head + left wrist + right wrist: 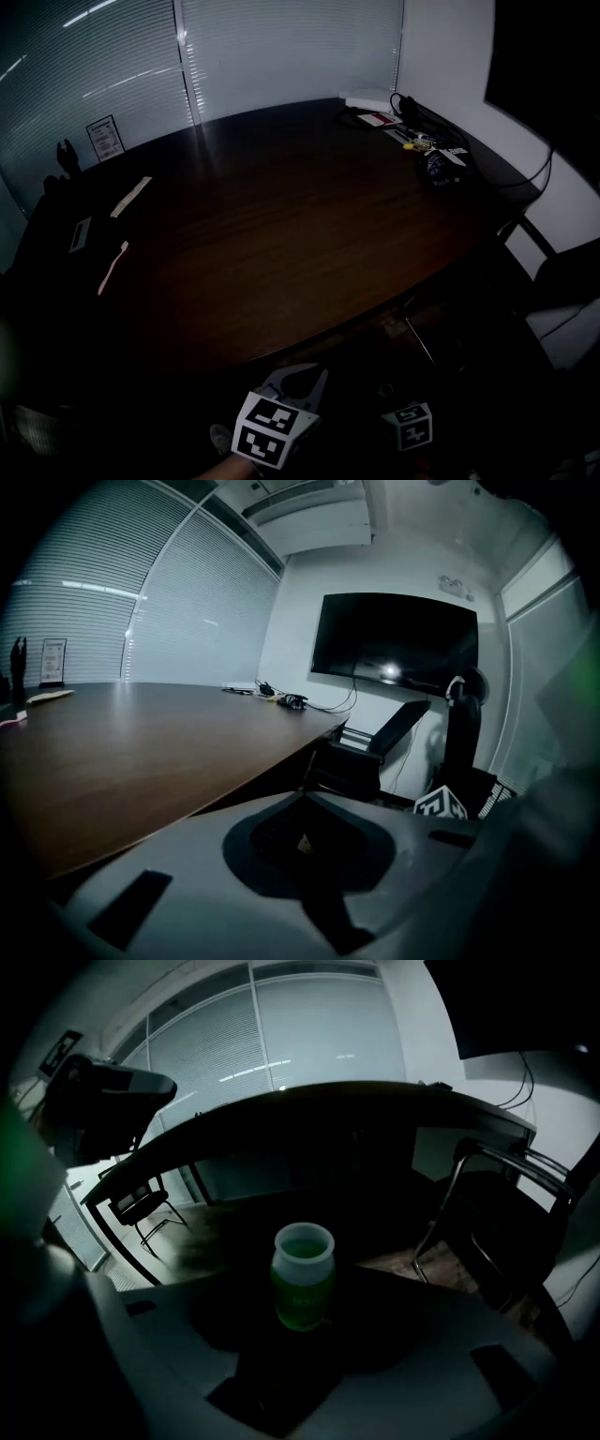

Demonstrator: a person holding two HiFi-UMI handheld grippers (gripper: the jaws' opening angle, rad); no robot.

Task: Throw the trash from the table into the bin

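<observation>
Long window blinds (281, 47) are wrapping around a very dark room. A big brown table (281, 234) is filling most of the head view, and black chairs (361, 761) are sitting beside it.

Both tongs are hanging low, in front of the table's near edge. The right gripper (305, 1309) is squeezing a small green bottle (302, 1274) with a pale open top. So the bottle is sitting upright between the jaws, off the table. The left gripper (303, 801) is pressing its jaws together. A tiny pale speck (302, 844) is showing between the pads, and I cannot tell what it is.

More bits are lying on the table: pale paper strips (131, 197) far left, and a heap of wires and small things (427, 150) far right.

I am guessing the bottle is light, thin plastic. It is probably smooth and may be bending if squeezed hard. Its round middle is looking like the best place to hold, as now. With no cap, anything left inside could be spilling if it tips.

No view is showing the bin. Darkness is hiding the floor near the grippers, and the far things are looking too small to name.
</observation>
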